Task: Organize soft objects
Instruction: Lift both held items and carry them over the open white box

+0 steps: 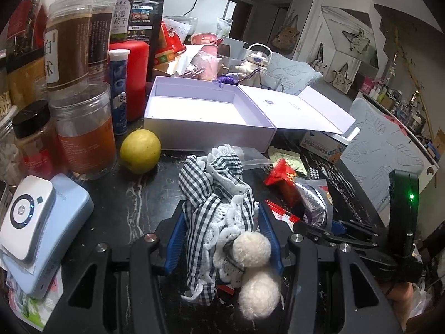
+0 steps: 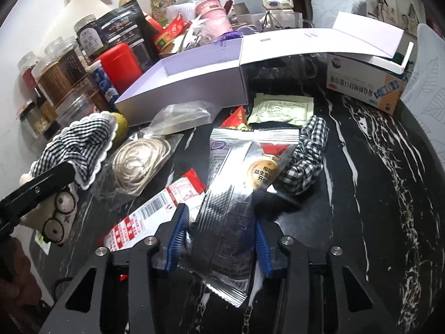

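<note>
The open white box (image 1: 211, 128) at the back of the dark marbled desk (image 2: 361, 167) looks empty, so by my reading the sorting has barely begun: nothing soft has gone into it yet. The left claw (image 1: 222, 239) is clamped on a checked cloth with lace trim (image 1: 219, 203), its blue pads pressed into the bunched fabric, with two white pompoms (image 1: 251, 249) hanging at the near end; the bundle sits just in front of the box, beside a yellow-green fruit (image 1: 140, 150). The right claw (image 2: 219, 239) has a silver foil packet (image 2: 236, 200) between its pads; the left pad seems to stand a little off the foil, so I judge it not yet gripping, though the packet's near edge hides the contact on the other side. Still lying loose on the desk are a small checked scrunchie (image 2: 308, 156) touching the packet's far corner, a bagged coil of pale cord (image 2: 141, 164), a clear plastic bag (image 2: 180, 117), red wrappers (image 2: 239, 117) and a printed paper sachet (image 2: 281, 110). Whether the foil packet counts as soft I cannot say. A cream toy with round glasses (image 2: 57, 214) is partly cut off behind the other claw's arm at the left of the right wrist view, and the jars (image 1: 83, 128) and clutter behind the box are too crowded to sort out.
</note>
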Demonstrator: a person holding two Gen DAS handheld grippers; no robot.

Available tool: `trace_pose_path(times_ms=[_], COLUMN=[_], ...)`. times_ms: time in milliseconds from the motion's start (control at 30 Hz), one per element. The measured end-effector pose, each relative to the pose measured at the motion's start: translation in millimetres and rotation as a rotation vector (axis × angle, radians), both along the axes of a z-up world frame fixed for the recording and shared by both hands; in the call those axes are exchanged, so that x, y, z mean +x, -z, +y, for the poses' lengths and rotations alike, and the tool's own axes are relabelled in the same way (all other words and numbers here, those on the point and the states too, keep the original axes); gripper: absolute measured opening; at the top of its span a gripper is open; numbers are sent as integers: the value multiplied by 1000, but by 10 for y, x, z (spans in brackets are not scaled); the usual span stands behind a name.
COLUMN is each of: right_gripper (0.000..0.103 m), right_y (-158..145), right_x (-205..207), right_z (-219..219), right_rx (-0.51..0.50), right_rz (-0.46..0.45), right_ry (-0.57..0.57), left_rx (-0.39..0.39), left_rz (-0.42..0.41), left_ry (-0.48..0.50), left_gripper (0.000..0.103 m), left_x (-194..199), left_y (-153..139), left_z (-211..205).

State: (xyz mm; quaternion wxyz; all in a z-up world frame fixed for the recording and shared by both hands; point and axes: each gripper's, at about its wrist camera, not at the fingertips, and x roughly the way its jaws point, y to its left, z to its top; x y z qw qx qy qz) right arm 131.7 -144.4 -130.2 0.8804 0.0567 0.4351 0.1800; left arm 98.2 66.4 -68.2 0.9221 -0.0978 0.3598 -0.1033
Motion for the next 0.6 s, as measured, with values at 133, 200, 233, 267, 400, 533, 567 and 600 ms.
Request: trace_pose_path(times_ms=[133,200,233,267,400,533,567,600], right_gripper=[43,43,43,43,43,43,43,43], right_y=[-9,-27,-38,-50,-94,-184,-216,-239], right_x=[-76,-128,-153,-177,-253,-334,-353,-367], right_z=[-48,-68,-75,-85,-113,-103,-103,-102], right_rx=[34,46,51,60,126,144,149,153], right_rz=[7,7,6,6,24,15,10,7], right_ry=[-19,-25,-29,-34,-66,-83,-88,-92], left_rx=[12,11,13,12,8,13,13,13], left_rz=[-4,-4,-5,-4,0,-15,-22,-27], left_ry=[14,22,25,27,43,54,56,56], left_gripper=[50,50,50,50,50,50,50,50], left_x=[-20,-34,-44,-54,-86,-139,-155,-167], left_y=[-24,-35,-39,-42,-61,-136,-166,-187], left_z=[-44,-59,-69,-78,-119,-159,-165,-166])
